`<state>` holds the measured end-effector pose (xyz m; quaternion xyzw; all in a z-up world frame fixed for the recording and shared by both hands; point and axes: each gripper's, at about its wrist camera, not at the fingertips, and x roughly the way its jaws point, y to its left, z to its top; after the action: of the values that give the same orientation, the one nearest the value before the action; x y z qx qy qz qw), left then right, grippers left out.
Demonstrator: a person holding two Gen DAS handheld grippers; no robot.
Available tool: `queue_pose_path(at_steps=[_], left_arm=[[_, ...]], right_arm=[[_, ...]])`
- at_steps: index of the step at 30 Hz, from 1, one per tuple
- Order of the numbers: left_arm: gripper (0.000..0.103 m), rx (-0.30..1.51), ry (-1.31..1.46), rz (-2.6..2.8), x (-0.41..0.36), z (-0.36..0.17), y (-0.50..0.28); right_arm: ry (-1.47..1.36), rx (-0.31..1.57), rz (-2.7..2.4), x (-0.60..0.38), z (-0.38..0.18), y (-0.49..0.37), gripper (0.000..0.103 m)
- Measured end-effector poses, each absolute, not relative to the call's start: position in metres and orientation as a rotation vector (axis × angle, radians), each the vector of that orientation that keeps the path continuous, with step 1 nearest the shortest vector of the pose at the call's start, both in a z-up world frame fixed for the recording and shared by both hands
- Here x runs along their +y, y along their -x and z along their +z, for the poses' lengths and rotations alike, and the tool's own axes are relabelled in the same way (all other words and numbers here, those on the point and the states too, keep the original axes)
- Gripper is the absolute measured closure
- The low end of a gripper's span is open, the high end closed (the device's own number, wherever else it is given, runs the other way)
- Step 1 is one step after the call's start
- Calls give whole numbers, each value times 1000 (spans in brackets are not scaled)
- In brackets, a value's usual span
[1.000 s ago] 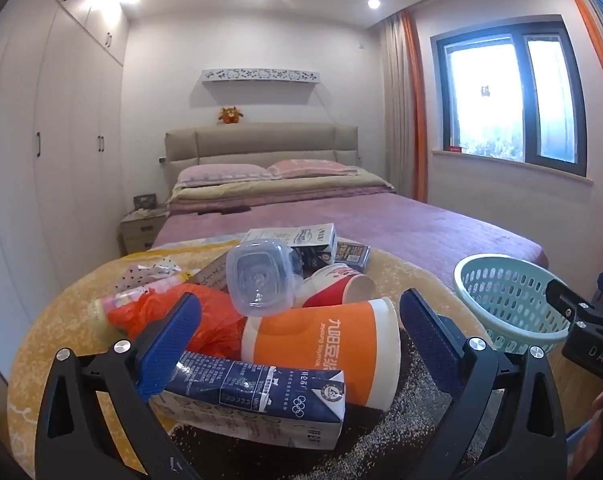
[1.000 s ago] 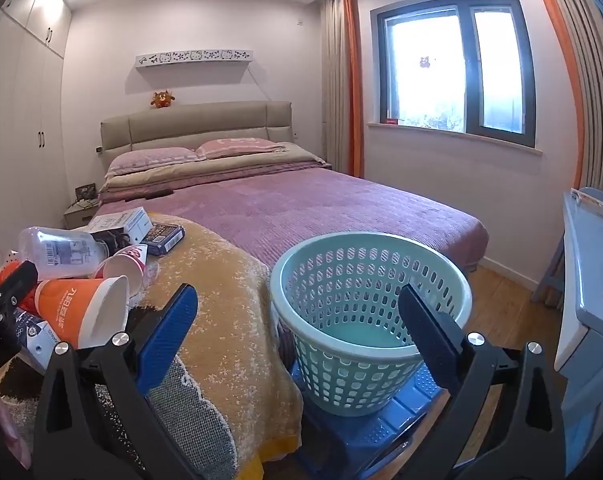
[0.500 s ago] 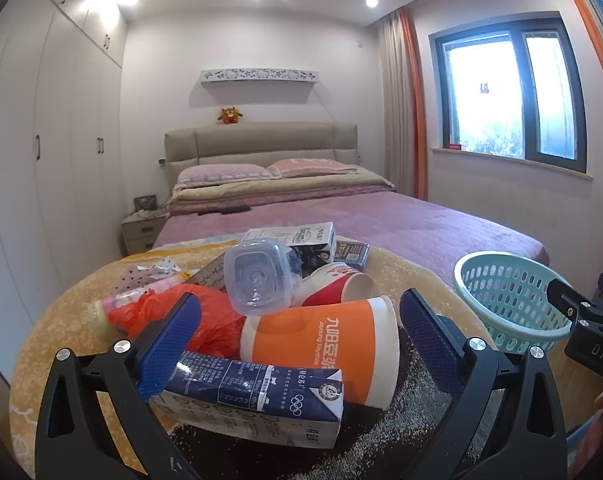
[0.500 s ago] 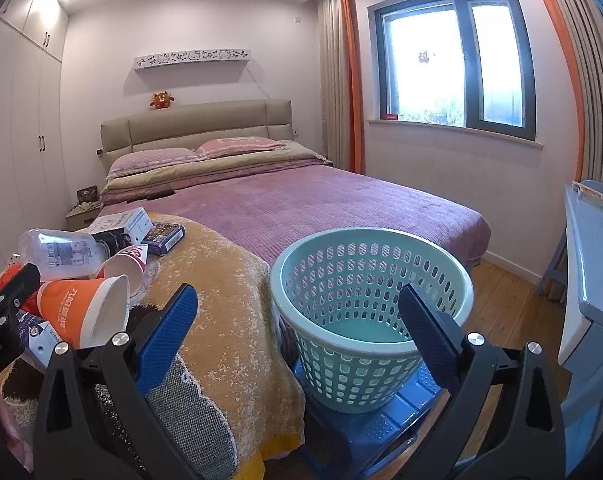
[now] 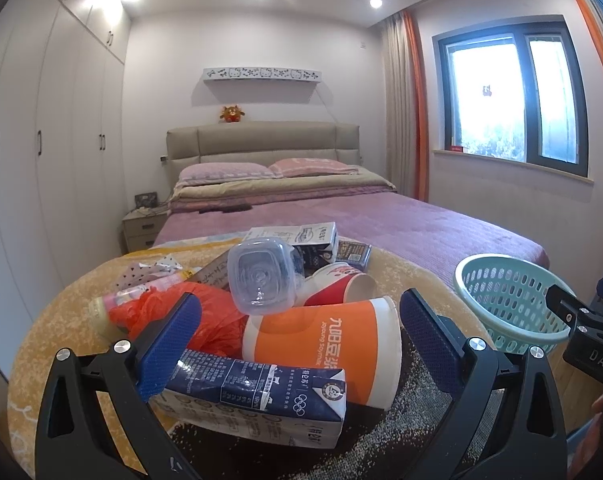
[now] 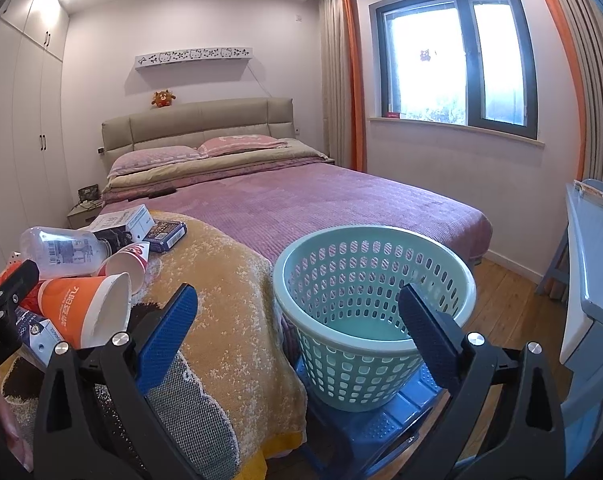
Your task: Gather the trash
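- Since the last second brought almost no change, only a slight creep of both views toward the scene, nothing has been picked yet: the heap lies as it did and the basket [image 6: 375, 286] shows only its bare floor.
- The left gripper [image 5: 299, 326] is spread wide and empty, its blue pads flanking the orange cup [image 5: 321, 344] and the milk carton [image 5: 257, 396] at 6 o'clock in its view; neither pad touches them that I can tell.
- Behind those, toward 12 o'clock, lie the clear bottle [image 5: 261, 280], the red cup [image 5: 337, 290] and a second carton [image 5: 301, 236]; the orange bag [image 5: 205, 316] sits at 9 o'clock.
- The right gripper [image 6: 297, 320] is likewise open and empty, hovering by the basket, which stands on a blue stool [image 6: 381, 420] just off the bed's corner.
- My judgement: the task is at its very start, and the carton or orange cup is the nearest first grab.
- Edges: the blanket [image 6: 229, 280] drops off just beside the basket, so pushed trash could slide to the floor.
- Room: the path from heap to basket, toward 3 o'clock from the left gripper, is open, though the right gripper sits near that lane; a table [image 6: 593, 264] crowds the far right.
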<state>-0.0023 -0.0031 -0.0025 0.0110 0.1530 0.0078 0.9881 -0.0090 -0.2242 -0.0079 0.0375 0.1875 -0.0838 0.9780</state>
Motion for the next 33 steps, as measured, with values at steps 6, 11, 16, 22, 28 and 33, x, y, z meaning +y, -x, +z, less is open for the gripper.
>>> queue_pose_path(at_steps=[6,11,16,22,28,33], left_arm=[[7,307,-24,15,-3,-2,2],[7,305,-24,17,-4,-2,2],[7,306,-25,17,-4,-2,3],[7,305,-25,18,-4,-2,3],[7,305,-20,22,-3,-1,3],[7,302,-5,33,0,1,16]], right_arm=[[-77,382,-167,-224,-9,8,8],[-79,382,-164,-224,-10,9,8],[-86,389,-159,-225,-12,9,8],[-92,394,-157,-227,-10,8,8],[-98,410,-145,-226,-5,7,8],[-78,397,-127,-217,4,12,8]])
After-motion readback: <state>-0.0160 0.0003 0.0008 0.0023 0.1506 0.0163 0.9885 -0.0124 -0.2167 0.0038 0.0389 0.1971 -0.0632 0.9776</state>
